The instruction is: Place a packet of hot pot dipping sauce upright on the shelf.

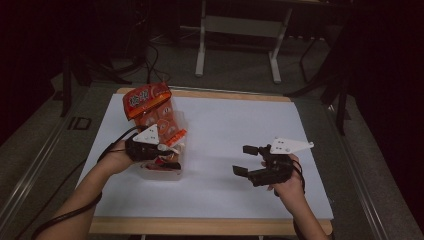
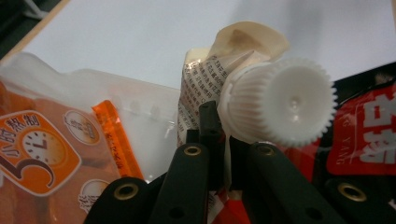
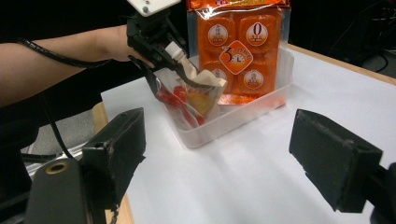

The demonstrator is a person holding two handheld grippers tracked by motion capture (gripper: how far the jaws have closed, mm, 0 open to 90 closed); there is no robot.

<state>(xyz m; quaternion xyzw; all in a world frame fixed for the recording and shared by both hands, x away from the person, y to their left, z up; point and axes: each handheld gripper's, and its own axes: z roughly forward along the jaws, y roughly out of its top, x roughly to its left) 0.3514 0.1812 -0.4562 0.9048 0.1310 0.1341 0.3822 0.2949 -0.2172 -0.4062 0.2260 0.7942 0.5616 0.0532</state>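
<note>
A beige spouted pouch (image 2: 205, 79) with a white ribbed screw cap (image 2: 280, 102) is pinched at its neck by my left gripper (image 2: 219, 128), which is shut on it. In the right gripper view the pouch (image 3: 201, 86) hangs tilted over the near end of a clear plastic bin (image 3: 247, 114), under the left gripper (image 3: 170, 58). A tall orange snack bag (image 1: 150, 107) stands in the bin (image 1: 160, 175); a red packet (image 2: 369, 130) lies beside the pouch. My right gripper (image 1: 245, 160) rests open above the white mat, right of the bin, with nothing between its fingers (image 3: 116, 144).
The white mat (image 1: 235, 120) covers a wooden table whose edge (image 1: 200, 227) runs along the front. Cables trail from both grippers off the near side. White table legs (image 1: 201, 50) stand on the floor beyond the far edge.
</note>
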